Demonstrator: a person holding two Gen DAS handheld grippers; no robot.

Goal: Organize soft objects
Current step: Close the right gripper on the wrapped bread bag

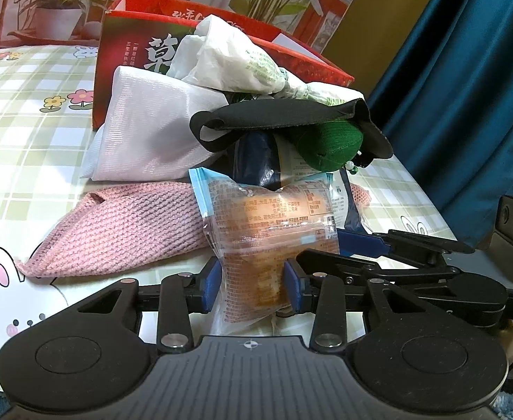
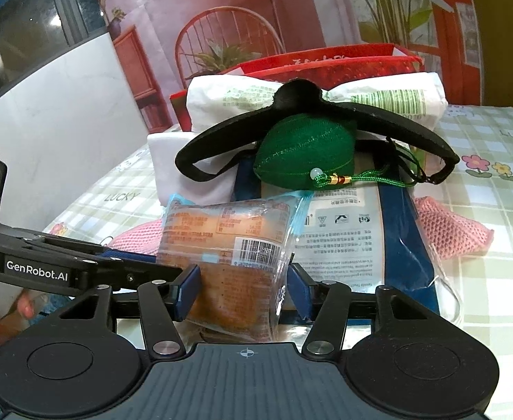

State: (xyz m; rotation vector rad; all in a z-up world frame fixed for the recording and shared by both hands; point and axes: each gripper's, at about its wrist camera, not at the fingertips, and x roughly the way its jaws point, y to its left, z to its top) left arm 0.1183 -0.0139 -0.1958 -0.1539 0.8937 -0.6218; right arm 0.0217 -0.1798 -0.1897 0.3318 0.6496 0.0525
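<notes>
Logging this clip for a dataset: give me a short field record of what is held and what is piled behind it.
held: bread packet, upright
left gripper: pads press its sides
right gripper: pads press it too
behind: green pouch under black strap
below: pink knit on the checked cloth
back: red box

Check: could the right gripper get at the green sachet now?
Probably not yet: the right gripper is shut on the bread packet, and the black strap drapes over the green sachet.
</notes>
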